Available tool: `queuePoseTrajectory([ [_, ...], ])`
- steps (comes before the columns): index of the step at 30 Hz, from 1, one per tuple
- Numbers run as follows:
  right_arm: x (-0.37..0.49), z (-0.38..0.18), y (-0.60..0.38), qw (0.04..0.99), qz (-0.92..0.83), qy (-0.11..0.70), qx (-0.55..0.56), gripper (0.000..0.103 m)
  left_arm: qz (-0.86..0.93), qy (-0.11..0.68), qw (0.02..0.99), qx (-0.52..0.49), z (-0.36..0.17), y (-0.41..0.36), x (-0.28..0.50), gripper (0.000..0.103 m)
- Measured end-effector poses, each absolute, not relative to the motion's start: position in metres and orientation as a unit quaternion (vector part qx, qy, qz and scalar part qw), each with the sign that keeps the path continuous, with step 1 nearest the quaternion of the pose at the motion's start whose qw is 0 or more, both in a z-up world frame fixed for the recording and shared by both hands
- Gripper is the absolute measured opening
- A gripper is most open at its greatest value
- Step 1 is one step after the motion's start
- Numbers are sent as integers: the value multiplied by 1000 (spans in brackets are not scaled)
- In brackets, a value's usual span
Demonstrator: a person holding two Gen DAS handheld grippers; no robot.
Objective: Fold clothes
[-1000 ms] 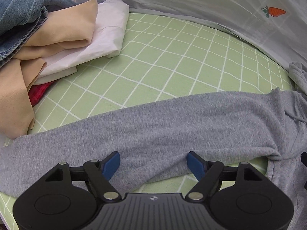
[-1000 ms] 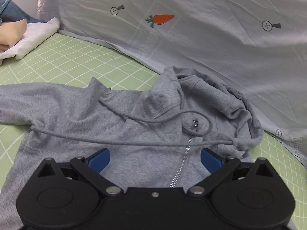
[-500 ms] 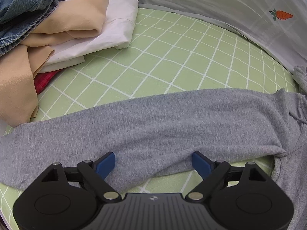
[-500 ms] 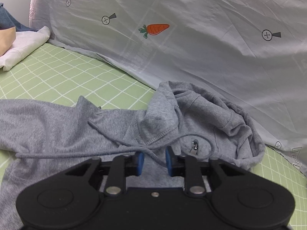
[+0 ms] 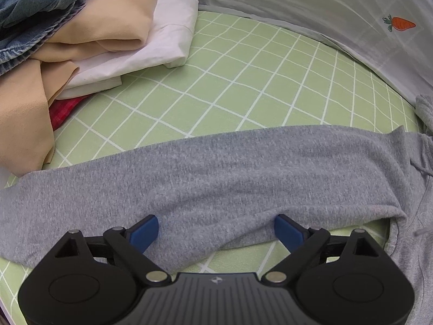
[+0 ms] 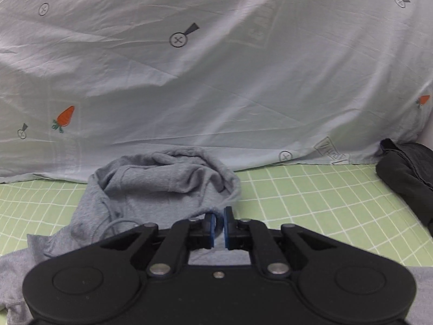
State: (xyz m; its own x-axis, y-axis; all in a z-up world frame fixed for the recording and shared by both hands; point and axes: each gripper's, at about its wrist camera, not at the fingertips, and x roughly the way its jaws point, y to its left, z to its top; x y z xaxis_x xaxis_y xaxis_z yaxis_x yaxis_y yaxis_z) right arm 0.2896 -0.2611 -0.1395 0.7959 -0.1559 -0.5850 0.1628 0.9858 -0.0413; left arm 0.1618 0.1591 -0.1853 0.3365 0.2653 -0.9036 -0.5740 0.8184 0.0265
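Observation:
A grey hoodie lies on the green checked bed sheet (image 5: 243,81). Its long sleeve (image 5: 216,173) runs flat across the left wrist view. My left gripper (image 5: 216,222) hovers at the sleeve's near edge; its jaws are opening, and the blue pads (image 5: 143,230) stand wide apart with sleeve cloth between them, not pressed. In the right wrist view my right gripper (image 6: 219,216) is shut on a fold of the grey hoodie just below the rumpled hood (image 6: 167,178), and the cloth is drawn up into the pads. A drawstring (image 6: 113,223) loops at the left.
A heap of clothes fills the upper left: blue denim (image 5: 35,8), beige cloth (image 5: 89,35), a folded white piece (image 5: 162,40) and something red (image 5: 62,108). A pale carrot-print sheet (image 6: 216,81) rises behind the bed. A dark garment (image 6: 406,173) lies at the far right.
My right gripper closed on the hoodie near the hood, then lifted and swung right, rolling as it went. The left gripper stayed put while its jaws spread wider.

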Motion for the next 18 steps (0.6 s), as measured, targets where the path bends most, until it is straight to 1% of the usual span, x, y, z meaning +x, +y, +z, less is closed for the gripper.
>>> queuePoseTrajectory([
  [1, 288, -141, -269, 944, -101, 313, 5, 8, 262, 513, 803, -151, -185, 159, 162, 94],
  [2, 289, -143, -275, 939, -108, 326, 6, 12, 263, 513, 803, -151, -185, 159, 161, 94],
  [4, 288, -150, -279, 929, -104, 356, 12, 29, 265, 512, 803, -151, -186, 158, 161, 94],
  [5, 285, -154, -278, 925, -102, 366, 14, 45, 265, 511, 803, -151, -186, 158, 161, 94],
  [6, 282, -156, -273, 923, -100, 371, 15, 50, 266, 511, 803, -151, -186, 158, 161, 94],
  [8, 274, -159, -259, 919, -85, 383, 26, 51, 268, 510, 803, -152, -186, 158, 160, 94],
  [10, 267, -162, -243, 914, -65, 398, 53, 55, 270, 510, 803, -151, -186, 157, 160, 94],
  [11, 265, -164, -234, 910, -50, 407, 67, 63, 270, 510, 803, -152, -186, 157, 160, 95],
  [12, 264, -167, -225, 905, -32, 417, 80, 68, 269, 510, 802, -152, -186, 157, 160, 95],
  [18, 263, -183, -176, 878, 51, 458, 131, 68, 269, 511, 803, -152, -185, 158, 160, 95],
])
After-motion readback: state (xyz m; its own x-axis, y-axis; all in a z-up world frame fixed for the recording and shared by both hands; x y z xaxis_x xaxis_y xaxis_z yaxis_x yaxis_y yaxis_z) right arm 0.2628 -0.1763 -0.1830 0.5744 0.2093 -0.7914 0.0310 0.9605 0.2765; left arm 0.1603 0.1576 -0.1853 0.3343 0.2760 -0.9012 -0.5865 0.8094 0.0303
